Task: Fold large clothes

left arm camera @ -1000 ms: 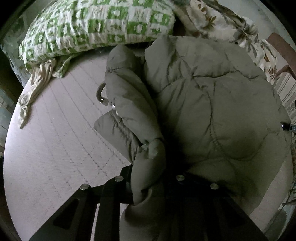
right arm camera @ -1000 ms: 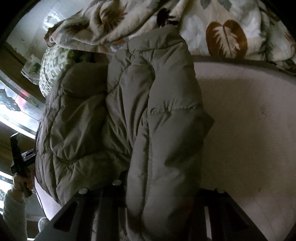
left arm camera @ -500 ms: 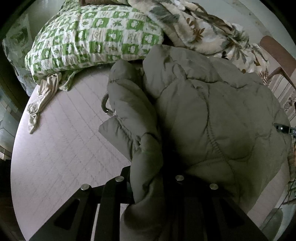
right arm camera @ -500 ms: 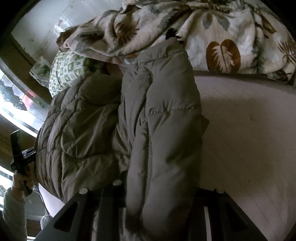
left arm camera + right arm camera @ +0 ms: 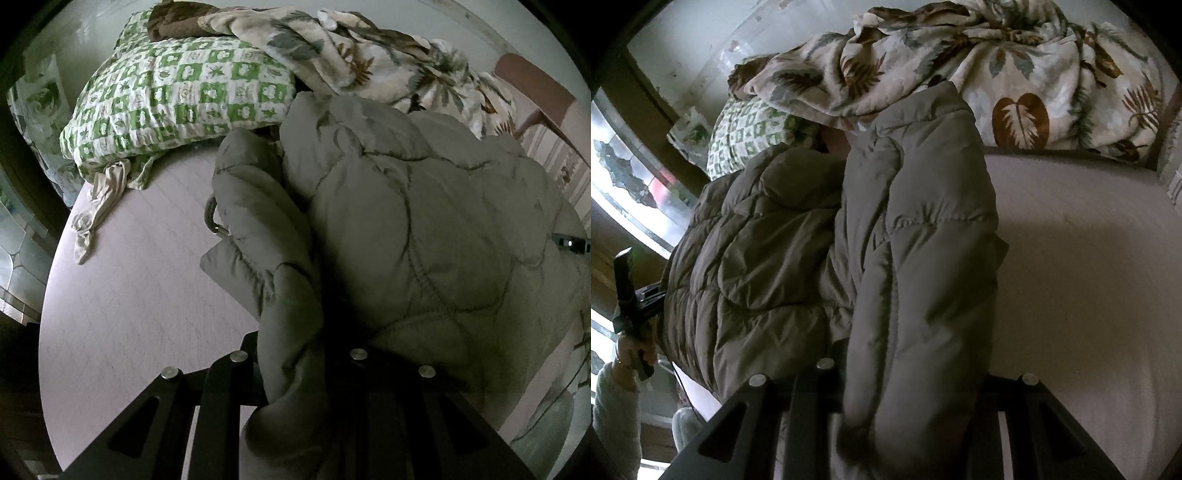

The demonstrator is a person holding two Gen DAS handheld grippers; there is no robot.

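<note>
Both wrist views look forward along their tongs, close above the bed, from opposite sides, sharing the puffer jacket and leaf-print blanket.

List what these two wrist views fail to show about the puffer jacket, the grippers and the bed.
- Left gripper fingertips: left wrist view, buried in a fold of the puffer jacket.
- Right gripper fingertips: right wrist view, covered by the jacket's sleeve.
- Jacket front and zip: neither view shows them.
- Checked pillow: right wrist view, mostly behind the jacket and the leaf-print blanket.
- Bed edges: cut off by the fisheye rim.
</note>
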